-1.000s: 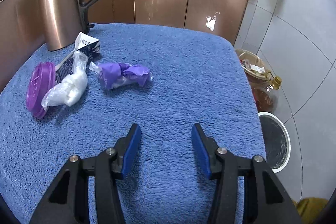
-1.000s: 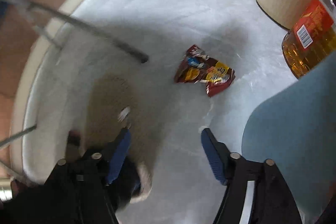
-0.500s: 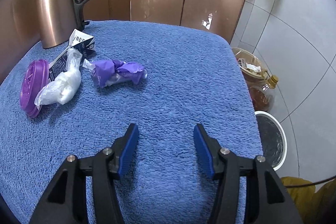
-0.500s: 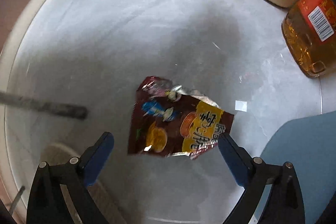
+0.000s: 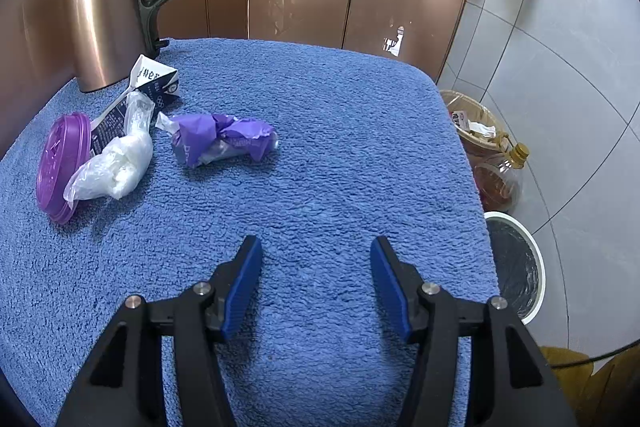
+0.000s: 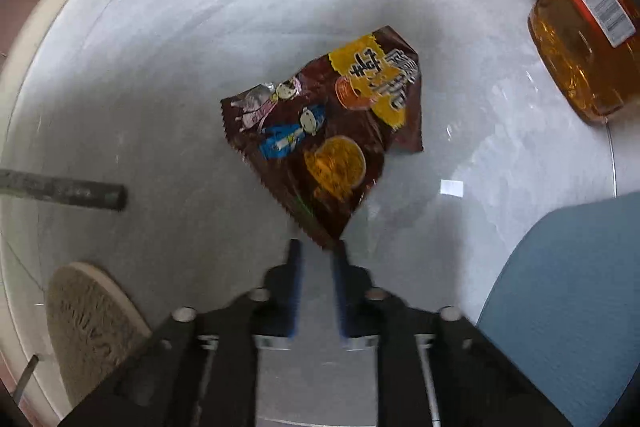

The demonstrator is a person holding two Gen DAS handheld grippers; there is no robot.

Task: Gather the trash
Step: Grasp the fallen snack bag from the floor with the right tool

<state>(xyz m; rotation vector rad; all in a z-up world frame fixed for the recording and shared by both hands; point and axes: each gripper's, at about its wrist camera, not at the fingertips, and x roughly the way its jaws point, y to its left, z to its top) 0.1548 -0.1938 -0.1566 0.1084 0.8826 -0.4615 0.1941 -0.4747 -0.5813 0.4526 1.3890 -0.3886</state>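
While pinching the snack bag (image 6: pixel 324 131) by its lower corner with the right gripper (image 6: pixel 316 247), holds it out over the pale floor (image 6: pixel 160 67), blue fingers drawn close together on that one tip and the rest of the packet fanning away crumpled. Seems to be a thin hold, judging by how little foil sits between the pads. Beyond the packet, an oil bottle (image 6: pixel 584 39) at the upper right, a slipper (image 6: pixel 92 323) at the lower left and the edge of a blue cloth at the lower right. Pickup step looks done for this piece; carrying and dropping come next. Calls for swinging the packet across to the white-rimmed bin (image 5: pixel 500 217) beside the table, lined in black, and letting go only once squarely above the opening, since a light bag held by a corner may flutter or slip out. Over on the table, left gripper (image 5: pixel 316 255) spread wide and holding nothing, poised above the blue towel (image 5: pixel 340 147). More rubbish waiting there: a crumpled purple wrapper (image 5: pixel 222 143), a white plastic bag (image 5: pixel 116 163) lying against a purple lid (image 5: pixel 60 163), and a flattened carton (image 5: pixel 148 83) in front of a copper kettle (image 5: pixel 108 19). Nearest candidate for the free tongs appears to be the purple wrapper.
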